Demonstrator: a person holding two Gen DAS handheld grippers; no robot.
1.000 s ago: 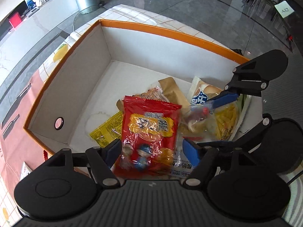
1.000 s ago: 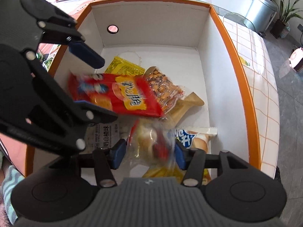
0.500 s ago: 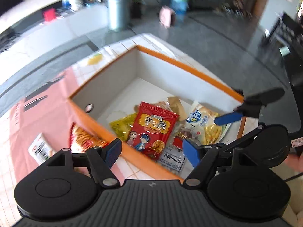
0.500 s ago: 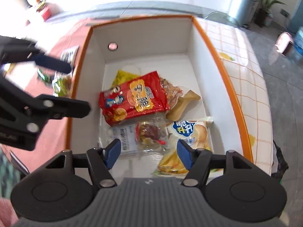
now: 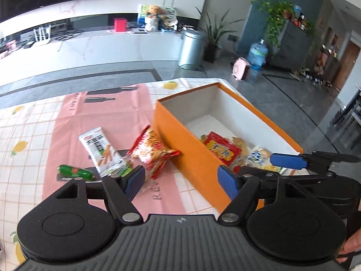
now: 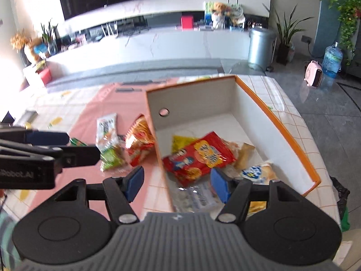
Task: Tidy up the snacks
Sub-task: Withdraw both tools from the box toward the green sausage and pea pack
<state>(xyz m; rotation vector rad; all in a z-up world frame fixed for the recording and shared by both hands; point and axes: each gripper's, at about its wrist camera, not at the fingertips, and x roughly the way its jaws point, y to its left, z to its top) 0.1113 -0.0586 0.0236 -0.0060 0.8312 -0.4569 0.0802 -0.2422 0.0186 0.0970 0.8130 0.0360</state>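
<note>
The orange box (image 5: pixel 191 158) with white inner walls (image 6: pixel 227 97) stands on the table. Inside lie a red snack packet (image 6: pixel 198 155), a yellow packet (image 6: pixel 180 141), a blue-and-white bag (image 6: pixel 257 171) and a clear wrapped packet (image 6: pixel 194 197). Left of the box, on a pink mat, lie a red noodle packet (image 5: pixel 155 151), a white-and-green stick packet (image 5: pixel 100 151) and a small green packet (image 5: pixel 74 171). My left gripper (image 5: pixel 181 181) hangs open and empty above the box's near left corner. My right gripper (image 6: pixel 177 183) is open and empty over the box's near wall.
A pink mat (image 5: pixel 108 117) covers part of the checked tablecloth (image 5: pixel 22 135). Beyond the table's far edge are a grey floor, a steel bin (image 5: pixel 191 49), a water bottle (image 5: pixel 256 55) and a long white counter (image 5: pixel 90 45). A hand (image 5: pixel 352 246) shows at the lower right.
The left gripper let go of the red packet and the right let go of the clear packet; both lie in the box. Both grippers rose and drew back, showing the table left of the box.
</note>
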